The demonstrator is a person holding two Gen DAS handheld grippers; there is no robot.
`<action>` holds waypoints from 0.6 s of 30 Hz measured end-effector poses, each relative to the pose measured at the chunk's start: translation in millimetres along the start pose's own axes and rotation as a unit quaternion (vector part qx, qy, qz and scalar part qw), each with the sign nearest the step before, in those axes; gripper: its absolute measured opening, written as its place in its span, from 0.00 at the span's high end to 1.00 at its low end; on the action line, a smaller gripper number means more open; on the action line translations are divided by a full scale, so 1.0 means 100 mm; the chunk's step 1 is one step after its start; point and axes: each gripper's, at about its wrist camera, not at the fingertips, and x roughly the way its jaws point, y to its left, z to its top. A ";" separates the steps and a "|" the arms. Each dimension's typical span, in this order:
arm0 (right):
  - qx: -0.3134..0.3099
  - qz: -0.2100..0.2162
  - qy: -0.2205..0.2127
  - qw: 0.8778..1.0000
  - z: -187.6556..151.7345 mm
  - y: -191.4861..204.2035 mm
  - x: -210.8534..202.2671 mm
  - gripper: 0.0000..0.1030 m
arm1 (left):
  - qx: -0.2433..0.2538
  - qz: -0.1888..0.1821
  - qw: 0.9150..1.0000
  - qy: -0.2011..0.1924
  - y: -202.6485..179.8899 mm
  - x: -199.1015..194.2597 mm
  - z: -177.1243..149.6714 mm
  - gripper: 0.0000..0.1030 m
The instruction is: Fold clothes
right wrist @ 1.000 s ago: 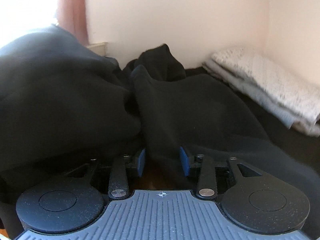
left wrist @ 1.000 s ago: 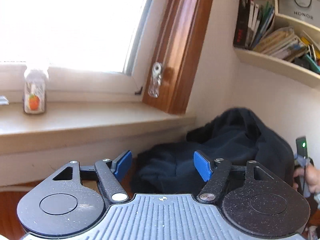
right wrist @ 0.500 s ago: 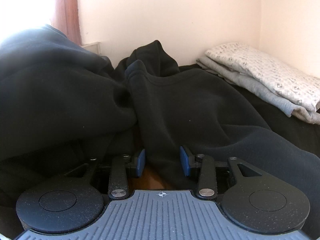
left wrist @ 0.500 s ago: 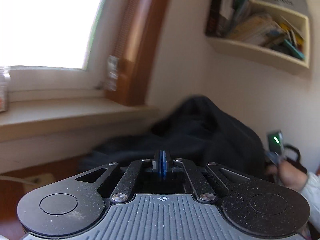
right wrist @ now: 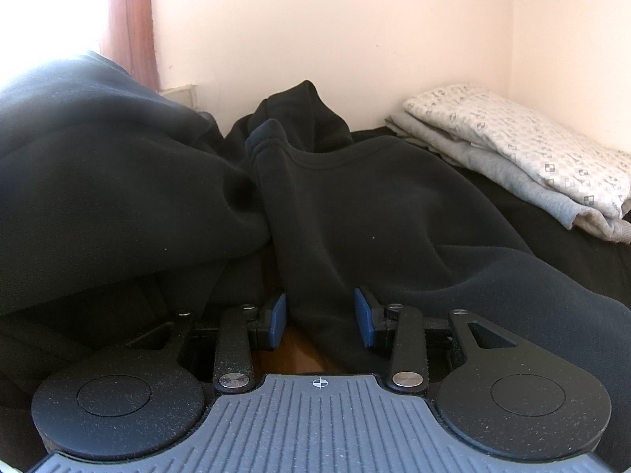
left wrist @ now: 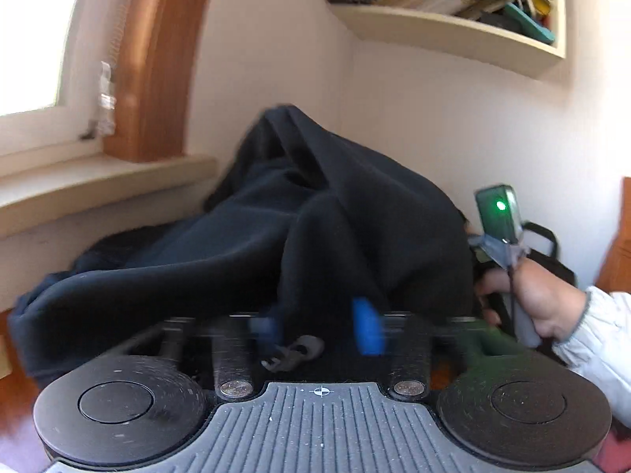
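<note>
Nearest in the right wrist view, the right gripper (right wrist: 320, 315) stands at a narrow setting, its blue pads (right wrist: 276, 317) closed on a thick fold of the black sweatshirt (right wrist: 374, 197), with a strip of wooden tabletop (right wrist: 299, 354) showing beneath. In the left wrist view the left gripper (left wrist: 317, 325) is smeared by motion. Its blue pads (left wrist: 366, 327) read as standing apart with dark cloth at them, though the blur makes it hard to say whether they press on anything, and a small grey cord end (left wrist: 295, 351) lies just in front. The step in hand looks like gathering: one edge is pinned and the other gripper is reaching for its own hold. The garment is bunched, not yet flat, so folding proper has not begun. The next move calls for a firm second grip well apart from the first, then a lift and spread to pull the heap into a flat panel. The fabric is heavy, matte fleece that humps in soft rounded folds, with a ribbed neckline (right wrist: 335, 157) visible. Beyond it, the person's right hand (left wrist: 540, 299) grips its tool. Farther right lies a neat stack of folded grey clothes (right wrist: 512, 146), the top one finely patterned. Farthest back are a pale sill (left wrist: 98, 185) and a bookshelf (left wrist: 453, 31).
</note>
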 end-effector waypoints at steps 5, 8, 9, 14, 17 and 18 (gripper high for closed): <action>0.004 0.001 -0.002 1.000 0.00 -0.01 0.00 0.63 | 0.018 0.042 0.998 -0.040 0.11 -0.25 0.25 0.97; 0.012 0.004 -0.009 1.000 -0.01 -0.03 -0.02 0.64 | 0.013 0.074 0.994 -0.082 0.32 -0.57 0.55 0.97; 0.015 0.004 -0.018 1.000 -0.01 -0.03 -0.05 0.64 | 0.014 0.087 0.992 -0.094 0.39 -0.68 0.66 0.97; 0.040 0.011 -0.064 0.997 -0.07 -0.11 -0.18 0.63 | 0.005 0.168 0.974 -0.150 0.79 -1.16 1.16 0.97; 0.037 0.012 -0.062 0.997 -0.06 -0.12 -0.17 0.63 | 0.007 0.218 0.966 -0.140 0.99 -1.18 1.27 0.97; 0.035 0.012 -0.060 0.997 -0.06 -0.12 -0.17 0.63 | 0.007 0.226 0.966 -0.129 1.03 -1.13 1.24 0.97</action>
